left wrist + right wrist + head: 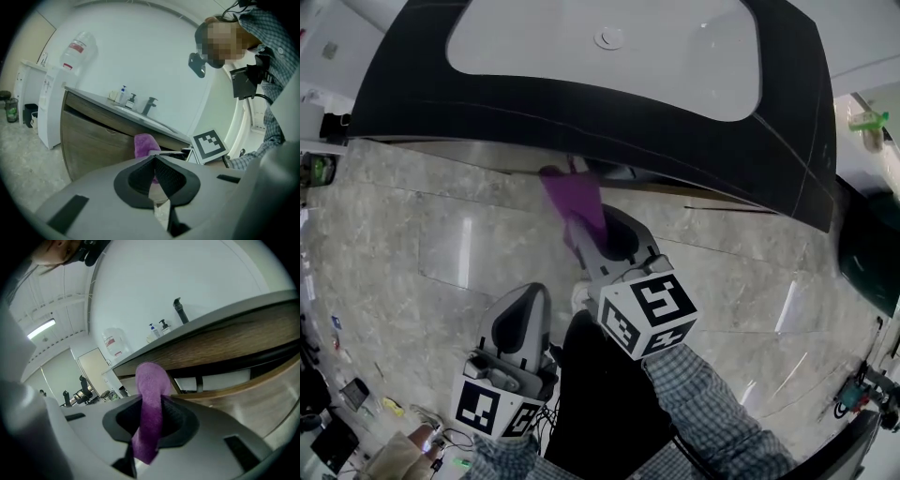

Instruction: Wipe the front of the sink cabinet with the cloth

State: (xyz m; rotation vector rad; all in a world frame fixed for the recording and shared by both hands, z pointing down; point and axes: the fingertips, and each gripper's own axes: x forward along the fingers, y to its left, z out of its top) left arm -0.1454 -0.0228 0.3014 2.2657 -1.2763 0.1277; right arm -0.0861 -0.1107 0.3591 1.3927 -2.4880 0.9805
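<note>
The purple cloth is pinched in your right gripper, with the jaws clamped tight on it. The loose end pokes out front, up at the top edge of the sink cabinet front, just under the dark countertop overhang. I can't tell if it's actually touching the wood.

In the left gripper view there's loads of bare cabinet face running off to the left of the cloth, and open marble floor in front of it. Your left gripper hangs low near your leg, well back from the cabinet, with its jaws together and nothing in them.

A white unit with a water jug on top sits just beside the cabinet's far end. Heads up, in the head view the overhang hides nearly all of the cabinet front.
</note>
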